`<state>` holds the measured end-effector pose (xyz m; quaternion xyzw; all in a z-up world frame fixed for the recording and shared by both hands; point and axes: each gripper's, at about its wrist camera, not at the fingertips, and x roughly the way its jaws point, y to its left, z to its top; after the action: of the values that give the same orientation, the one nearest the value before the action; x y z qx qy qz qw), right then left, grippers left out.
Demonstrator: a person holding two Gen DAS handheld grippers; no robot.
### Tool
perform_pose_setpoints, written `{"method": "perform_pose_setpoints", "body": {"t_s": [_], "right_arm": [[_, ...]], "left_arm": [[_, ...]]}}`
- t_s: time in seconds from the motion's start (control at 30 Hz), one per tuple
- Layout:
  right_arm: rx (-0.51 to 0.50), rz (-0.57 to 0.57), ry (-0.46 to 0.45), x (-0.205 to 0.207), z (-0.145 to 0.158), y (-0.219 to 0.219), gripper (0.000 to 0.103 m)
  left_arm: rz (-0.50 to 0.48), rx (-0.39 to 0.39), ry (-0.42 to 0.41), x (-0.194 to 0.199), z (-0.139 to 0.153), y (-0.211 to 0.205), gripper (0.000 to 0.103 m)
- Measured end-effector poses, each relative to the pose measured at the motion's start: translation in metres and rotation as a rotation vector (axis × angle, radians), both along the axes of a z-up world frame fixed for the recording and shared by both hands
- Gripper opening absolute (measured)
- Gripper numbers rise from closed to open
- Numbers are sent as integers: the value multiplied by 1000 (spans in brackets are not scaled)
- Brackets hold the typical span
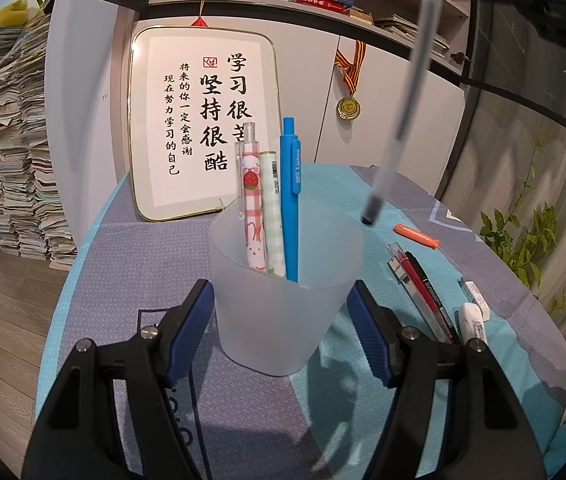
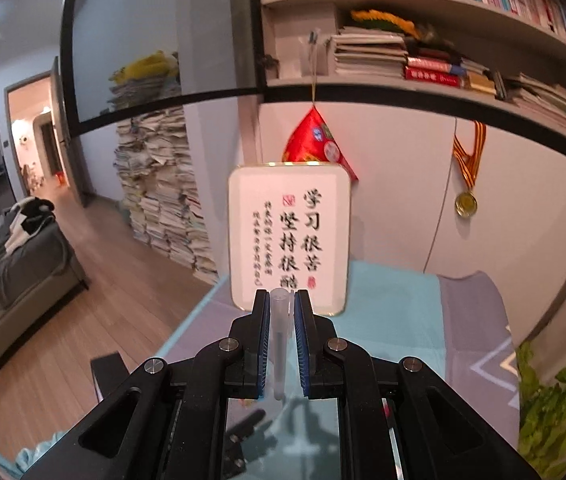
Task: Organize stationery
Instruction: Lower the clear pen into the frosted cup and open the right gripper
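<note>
While three pens [image 1: 271,200] stood in the cup [image 1: 283,300], the left hand-held gripper [image 1: 281,332] clamped it. The right hand-held gripper [image 2: 281,320] gripped a clear pen [image 2: 279,344]; several items [image 1: 431,292] remained at lower right on the bench [image 1: 123,280].

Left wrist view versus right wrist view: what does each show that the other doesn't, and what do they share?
Only the left wrist view shows the left gripper clamped on the frosted cup holding three pens, plus loose pens and an orange cap on the table. Only the right wrist view shows the right gripper shut on the clear pen, a sofa and doorway. Both share that pen, the calligraphy board, medal and paper stacks.
</note>
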<state>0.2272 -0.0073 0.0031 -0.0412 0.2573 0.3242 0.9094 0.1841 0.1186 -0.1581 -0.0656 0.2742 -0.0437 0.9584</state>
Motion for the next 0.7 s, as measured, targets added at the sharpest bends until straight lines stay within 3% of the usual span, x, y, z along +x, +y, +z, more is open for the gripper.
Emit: {"method": "perform_pose_setpoints", "body": {"t_s": [0.17, 0.33, 0.7], "right_arm": [[18, 28, -38, -7, 8, 5, 13], [-6, 59, -4, -3, -6, 19, 13], [-78, 71, 169, 12, -57, 27, 13]], "left_arm": [[-5, 2, 1, 1, 0, -1, 67], [-6, 2, 1, 1, 0, -2, 67], [-6, 2, 1, 1, 0, -2, 67]]}}
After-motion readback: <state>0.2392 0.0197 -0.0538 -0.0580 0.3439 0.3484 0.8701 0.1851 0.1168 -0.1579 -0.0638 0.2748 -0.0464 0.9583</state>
